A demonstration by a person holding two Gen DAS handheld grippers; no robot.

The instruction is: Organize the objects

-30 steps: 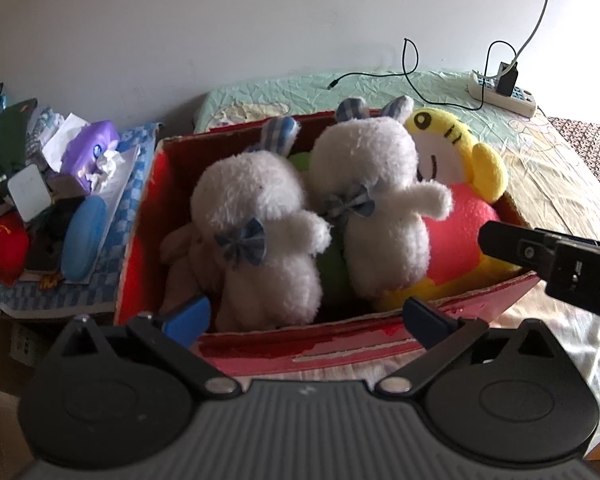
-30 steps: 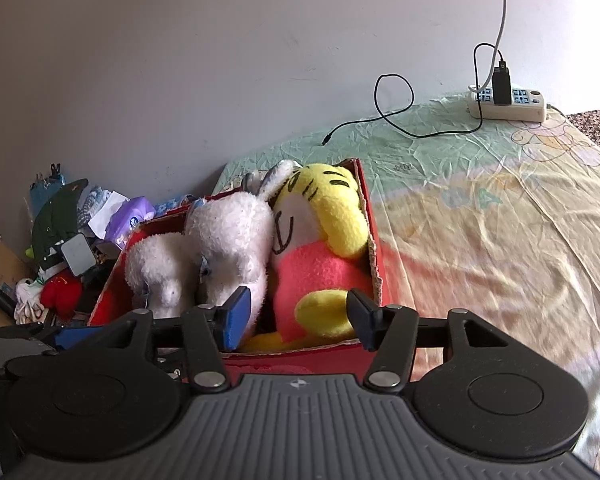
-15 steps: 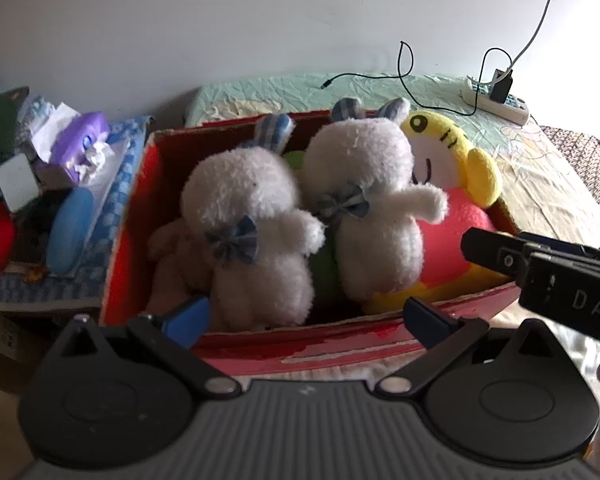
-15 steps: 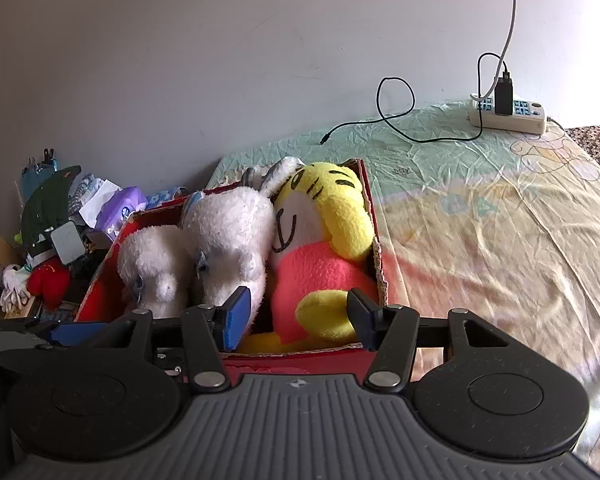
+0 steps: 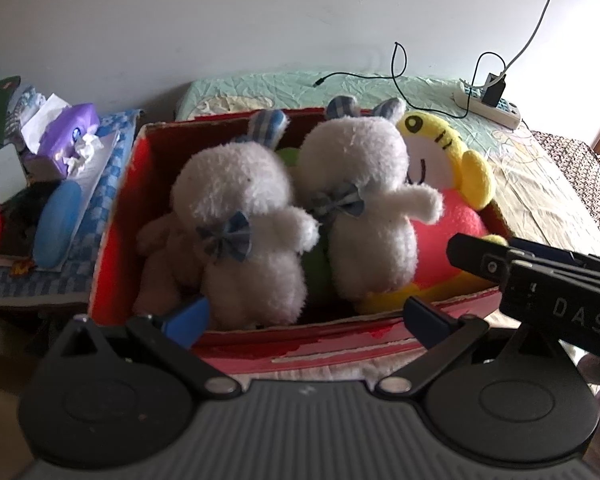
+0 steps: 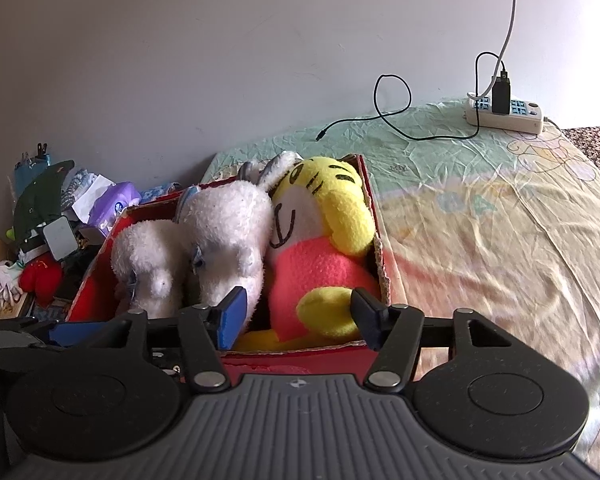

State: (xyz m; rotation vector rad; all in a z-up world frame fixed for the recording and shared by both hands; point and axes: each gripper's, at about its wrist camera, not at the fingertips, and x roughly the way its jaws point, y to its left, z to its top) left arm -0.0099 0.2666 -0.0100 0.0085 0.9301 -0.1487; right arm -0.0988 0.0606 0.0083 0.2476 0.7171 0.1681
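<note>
- Two fluffy white plush rabbits, the left rabbit (image 5: 236,232) and the right rabbit (image 5: 364,208), sit side by side in a red cardboard box (image 5: 112,224), each with a checked blue bow at the neck and checked ears.
- Beside them, against the box's right wall, lies a soft fleece tiger doll (image 5: 452,160) with a yellow head, white face and pink body; a green plush piece shows between the rabbits, and a tan plush (image 5: 160,256) is tucked at the left, mostly hidden.
- The box rests on a wrinkled pastel bedsheet (image 6: 480,220), where a white power strip (image 6: 504,114) and a thin black cable (image 6: 392,120) lie well apart from it.
- The left gripper (image 5: 304,318) hangs at the box's near wall, jaws spread wide and pinching nothing.
- The right gripper (image 6: 298,312) has just been opening; its jaws stand apart with nothing pressed, the tiger's yellow foot lying beyond them.
- Compared with a second ago, the box and toys fill more of the left view, and the right gripper's black body intrudes further from the right.
- Clutter at the left, including a purple tissue pack (image 5: 66,136), is cut off and hard to make out.
</note>
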